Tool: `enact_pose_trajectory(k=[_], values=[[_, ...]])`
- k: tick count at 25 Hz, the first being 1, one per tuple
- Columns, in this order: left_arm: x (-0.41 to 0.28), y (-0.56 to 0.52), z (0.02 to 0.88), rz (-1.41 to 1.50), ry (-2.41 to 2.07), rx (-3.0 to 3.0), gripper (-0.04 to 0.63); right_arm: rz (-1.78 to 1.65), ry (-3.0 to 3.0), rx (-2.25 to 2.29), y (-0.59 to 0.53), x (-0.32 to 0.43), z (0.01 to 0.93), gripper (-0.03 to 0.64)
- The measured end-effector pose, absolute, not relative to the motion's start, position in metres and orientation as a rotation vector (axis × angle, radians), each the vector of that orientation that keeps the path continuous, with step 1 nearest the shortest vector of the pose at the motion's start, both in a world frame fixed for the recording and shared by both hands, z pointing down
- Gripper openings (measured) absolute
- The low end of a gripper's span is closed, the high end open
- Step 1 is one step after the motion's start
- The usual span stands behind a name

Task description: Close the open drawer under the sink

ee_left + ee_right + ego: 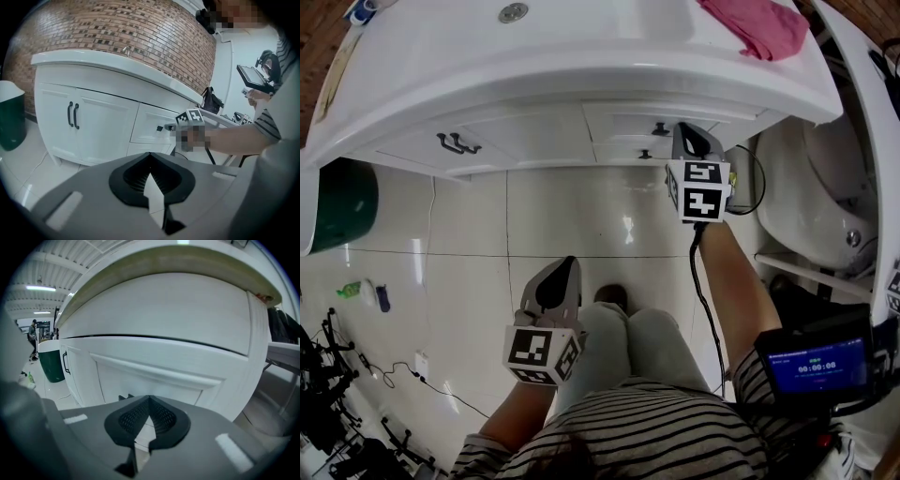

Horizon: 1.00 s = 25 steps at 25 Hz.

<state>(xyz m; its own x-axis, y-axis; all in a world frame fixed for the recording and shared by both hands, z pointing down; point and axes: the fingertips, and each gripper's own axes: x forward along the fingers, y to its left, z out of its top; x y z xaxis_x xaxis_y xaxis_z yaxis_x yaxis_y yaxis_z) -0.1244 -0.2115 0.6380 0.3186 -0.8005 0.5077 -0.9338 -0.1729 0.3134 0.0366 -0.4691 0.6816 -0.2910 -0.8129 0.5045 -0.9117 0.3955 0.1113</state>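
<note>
The white vanity (581,70) holds two drawers at its right side. The upper drawer front (623,125) has a small dark knob (660,128), and it fills the right gripper view (154,352) from very close. It looks almost flush with the cabinet, with a thin dark gap along its top. My right gripper (689,133) is shut on nothing, its tips (149,399) right at the drawer front beside the knob (123,397). My left gripper (561,274) hangs low over the person's knees, shut and empty (150,157), well back from the vanity.
Double cabinet doors with black handles (457,143) sit left of the drawers. A dark green bin (337,202) stands at the far left, a white toilet (811,197) at the right. A pink cloth (755,23) lies on the counter. Cables and a small bottle (352,291) lie on the tiled floor.
</note>
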Motion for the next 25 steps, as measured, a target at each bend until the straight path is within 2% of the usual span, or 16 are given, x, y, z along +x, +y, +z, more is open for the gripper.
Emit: enact_pose_trajectory(k=[20,25], values=[[-0.156,-0.182,0.626,0.315,-1.613,1.956,0.017,0.325,-2.167,1.555,-0.472,0.042,0.684,0.002],[-0.158,-0.177,0.599,0.305,-1.625,1.938,0.017,0.283,-2.171,1.496,-0.462,0.035,0.657,0.002]])
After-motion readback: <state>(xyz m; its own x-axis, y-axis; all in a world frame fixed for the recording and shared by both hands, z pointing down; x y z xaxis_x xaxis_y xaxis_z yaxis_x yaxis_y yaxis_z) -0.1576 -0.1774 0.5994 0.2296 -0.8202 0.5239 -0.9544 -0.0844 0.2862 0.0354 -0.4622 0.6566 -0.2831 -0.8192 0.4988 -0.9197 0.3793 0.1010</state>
